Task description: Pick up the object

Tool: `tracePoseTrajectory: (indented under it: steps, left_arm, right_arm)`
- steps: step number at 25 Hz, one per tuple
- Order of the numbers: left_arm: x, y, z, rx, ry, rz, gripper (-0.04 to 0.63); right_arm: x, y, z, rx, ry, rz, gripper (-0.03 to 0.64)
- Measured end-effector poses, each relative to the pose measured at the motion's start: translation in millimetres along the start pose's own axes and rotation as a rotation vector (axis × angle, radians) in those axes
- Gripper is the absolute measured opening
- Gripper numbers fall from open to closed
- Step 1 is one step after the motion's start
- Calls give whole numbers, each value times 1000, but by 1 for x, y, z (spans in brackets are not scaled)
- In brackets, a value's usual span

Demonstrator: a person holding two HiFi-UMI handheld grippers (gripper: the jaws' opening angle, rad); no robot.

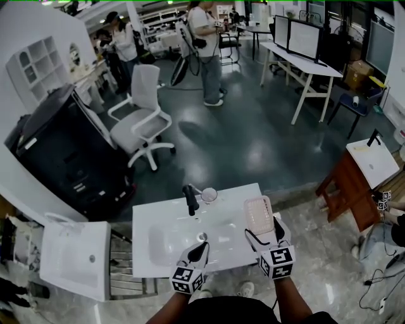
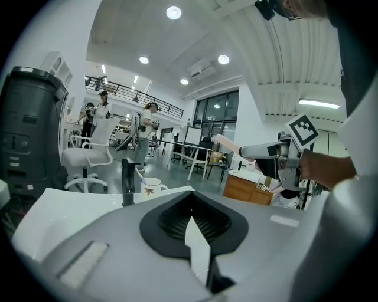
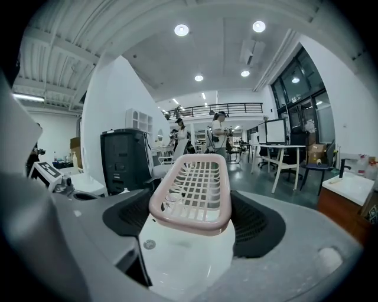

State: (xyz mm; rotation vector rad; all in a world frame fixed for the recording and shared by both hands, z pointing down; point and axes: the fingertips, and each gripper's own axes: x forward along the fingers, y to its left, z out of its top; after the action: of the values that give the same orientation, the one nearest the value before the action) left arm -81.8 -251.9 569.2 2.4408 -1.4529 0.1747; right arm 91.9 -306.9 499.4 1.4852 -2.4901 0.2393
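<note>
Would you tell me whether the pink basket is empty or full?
Empty: the pink basket, clamped in the right hand-held gripper, shows only its bare lattice floor.

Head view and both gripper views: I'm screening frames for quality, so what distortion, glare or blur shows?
Head view: heavy fisheye bending, sheen on the glossy floor. Left gripper view: round black vignette, ceiling lamps blown out. Right gripper view: same vignette, pink basket sharp, people behind it small and soft.
</note>
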Motion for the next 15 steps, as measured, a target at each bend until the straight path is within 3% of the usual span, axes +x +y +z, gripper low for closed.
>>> tracePoseTrajectory:
  steps: [15]
  left_arm:
    - [-1,4,0,8,1,-20,18]
  right_arm:
    - [7,7,-28,-10,41,-12,423]
